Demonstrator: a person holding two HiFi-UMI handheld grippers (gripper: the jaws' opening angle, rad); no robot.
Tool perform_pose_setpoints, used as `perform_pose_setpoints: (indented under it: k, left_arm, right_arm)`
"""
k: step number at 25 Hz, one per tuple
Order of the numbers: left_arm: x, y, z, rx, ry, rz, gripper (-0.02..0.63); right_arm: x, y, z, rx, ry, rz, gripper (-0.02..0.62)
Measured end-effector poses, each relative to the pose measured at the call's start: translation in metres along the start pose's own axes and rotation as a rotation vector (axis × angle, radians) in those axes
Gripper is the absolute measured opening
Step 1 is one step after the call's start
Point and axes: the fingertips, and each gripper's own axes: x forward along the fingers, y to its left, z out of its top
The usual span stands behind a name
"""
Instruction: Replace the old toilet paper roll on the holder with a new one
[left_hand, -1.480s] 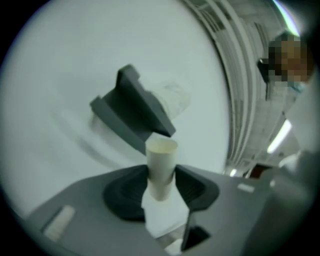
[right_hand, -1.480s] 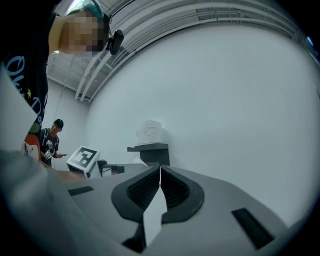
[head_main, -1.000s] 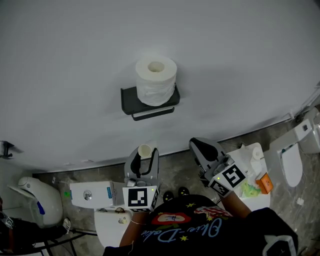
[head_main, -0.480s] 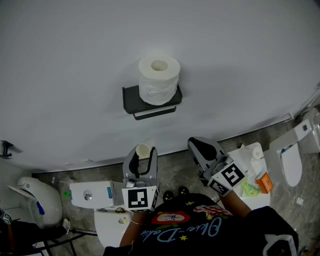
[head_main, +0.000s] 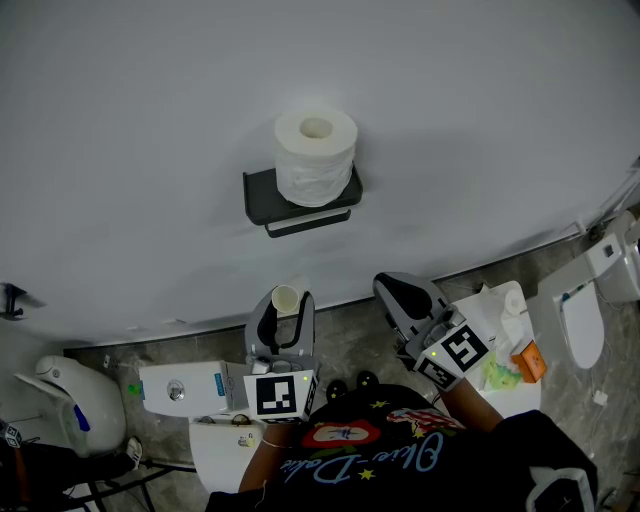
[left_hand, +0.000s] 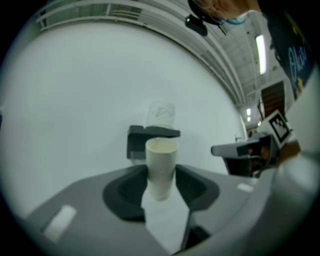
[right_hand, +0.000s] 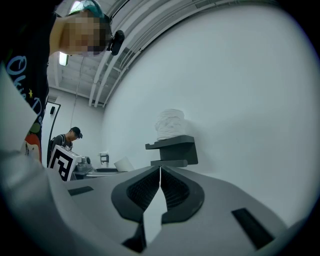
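Note:
A full white toilet paper roll (head_main: 315, 158) stands upright on the top shelf of the black wall holder (head_main: 262, 196). It shows faintly in the left gripper view (left_hand: 160, 115) and in the right gripper view (right_hand: 170, 124). My left gripper (head_main: 286, 312) is shut on an empty cardboard tube (head_main: 286, 299), which stands upright between the jaws (left_hand: 161, 169), below the holder (left_hand: 145, 137). My right gripper (head_main: 400, 295) is shut with nothing in it, jaws pressed together (right_hand: 160, 172), to the right of the left one and short of the wall.
A white toilet (head_main: 590, 315) stands at the right. A small white table (head_main: 520, 300) beside it carries tissues and an orange item (head_main: 528, 364). A white cistern with a flush button (head_main: 180, 390) and a white bin (head_main: 70, 400) are at lower left. A person stands far left (right_hand: 65, 142).

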Motion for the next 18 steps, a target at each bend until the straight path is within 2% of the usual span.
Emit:
perform_pose_setpoints:
  k: [18]
  left_arm:
    - [-0.0028, -0.0027, 0.0008, 0.007, 0.001, -0.005, 0.173]
  right_arm:
    - [-0.0029, 0.0029, -0.0022, 0.005, 0.003, -0.002, 0.014]
